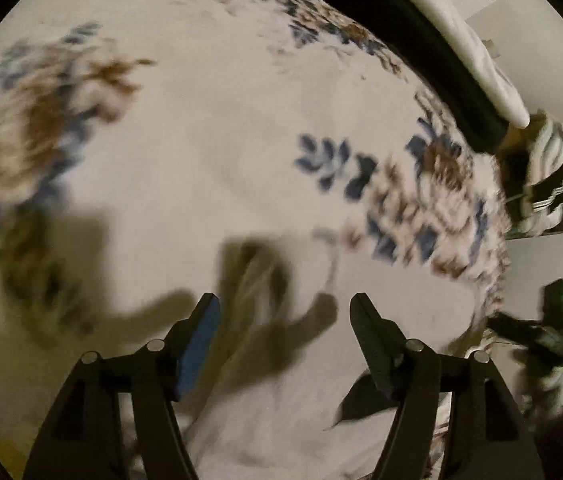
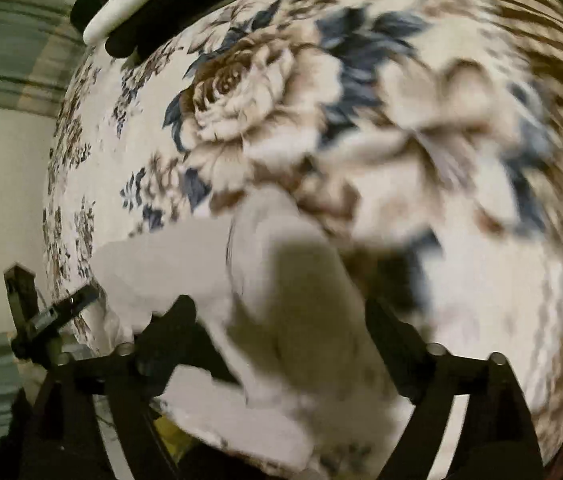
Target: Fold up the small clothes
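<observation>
Left gripper (image 1: 284,304): black jaws spread, blue pad on one finger (image 1: 197,344), nothing pinched. Beneath, pale soft garment (image 1: 281,420), crumpled, blurred, cut off at lower edge. Behind, bedspread (image 1: 209,128), cream, blue-brown flowers.

Right gripper (image 2: 281,312): jaws spread wide, fingertips partly hidden. Between them, same pale cloth (image 2: 289,300), limp, bunched; contact with pads unclear through blur. Rose-print bedspread (image 2: 241,92) beyond.
</observation>
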`<state>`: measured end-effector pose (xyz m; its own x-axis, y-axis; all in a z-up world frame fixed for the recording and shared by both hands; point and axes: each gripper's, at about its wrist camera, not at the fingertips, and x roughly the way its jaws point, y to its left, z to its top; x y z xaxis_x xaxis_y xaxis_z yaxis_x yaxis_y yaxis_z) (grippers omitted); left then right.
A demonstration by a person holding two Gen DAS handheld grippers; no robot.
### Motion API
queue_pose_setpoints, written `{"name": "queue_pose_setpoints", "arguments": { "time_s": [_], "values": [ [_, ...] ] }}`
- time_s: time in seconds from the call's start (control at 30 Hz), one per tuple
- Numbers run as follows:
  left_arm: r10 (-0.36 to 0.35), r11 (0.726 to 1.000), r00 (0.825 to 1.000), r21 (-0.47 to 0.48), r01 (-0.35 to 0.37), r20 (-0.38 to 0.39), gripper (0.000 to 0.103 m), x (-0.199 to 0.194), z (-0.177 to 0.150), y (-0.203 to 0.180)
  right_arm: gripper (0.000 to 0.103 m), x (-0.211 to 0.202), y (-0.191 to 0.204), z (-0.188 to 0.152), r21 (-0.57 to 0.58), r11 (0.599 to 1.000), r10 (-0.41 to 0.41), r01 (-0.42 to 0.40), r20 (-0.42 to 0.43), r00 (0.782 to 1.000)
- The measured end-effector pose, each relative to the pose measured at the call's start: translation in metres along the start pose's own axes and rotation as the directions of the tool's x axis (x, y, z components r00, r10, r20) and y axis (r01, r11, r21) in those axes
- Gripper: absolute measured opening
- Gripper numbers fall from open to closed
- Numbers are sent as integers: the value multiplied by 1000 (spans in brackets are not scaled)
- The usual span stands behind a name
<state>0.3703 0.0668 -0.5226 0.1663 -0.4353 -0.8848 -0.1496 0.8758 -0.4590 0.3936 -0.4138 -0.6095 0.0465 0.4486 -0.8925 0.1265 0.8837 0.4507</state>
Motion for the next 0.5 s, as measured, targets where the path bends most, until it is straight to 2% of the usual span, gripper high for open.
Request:
{"name": "queue_pose_setpoints", "arguments": {
  "time_s": [0.1, 0.17, 0.23, 0.27, 0.3, 0.4, 0.5],
  "values": [
    [39, 996, 998, 85, -34, -55, 66, 32, 17, -12, 90, 37, 4, 23, -32, 997, 69, -72, -88, 994],
    [79, 993, 995, 94, -72, -69, 66, 46, 18, -12, 90, 54, 8, 29, -49, 995, 83, -91, -137, 987],
    [75, 992, 996, 110, -69, -51, 56, 48, 17, -14, 89, 65, 8, 28, -45, 995, 85, -94, -160, 983],
    [75, 989, 997, 130, -70, -37, 36, 46, 17, -17, 71, 66, 8, 27, -48, 995, 83, -91, -149, 985],
    [77, 987, 997, 147, -72, -27, 28, 43, 17, -20, 39, 64, 8, 26, -47, 995, 86, -93, -126, 988],
    [100, 977, 995, 185, -102, 18, 20, 34, 17, -31, 27, 59, 5, 25, -7, 992, 126, -127, -86, 988],
    [119, 966, 991, 221, -132, 68, 19, 20, 22, -42, 23, 50, 11, 23, 7, 993, 119, -119, -40, 992]
  ]
}}
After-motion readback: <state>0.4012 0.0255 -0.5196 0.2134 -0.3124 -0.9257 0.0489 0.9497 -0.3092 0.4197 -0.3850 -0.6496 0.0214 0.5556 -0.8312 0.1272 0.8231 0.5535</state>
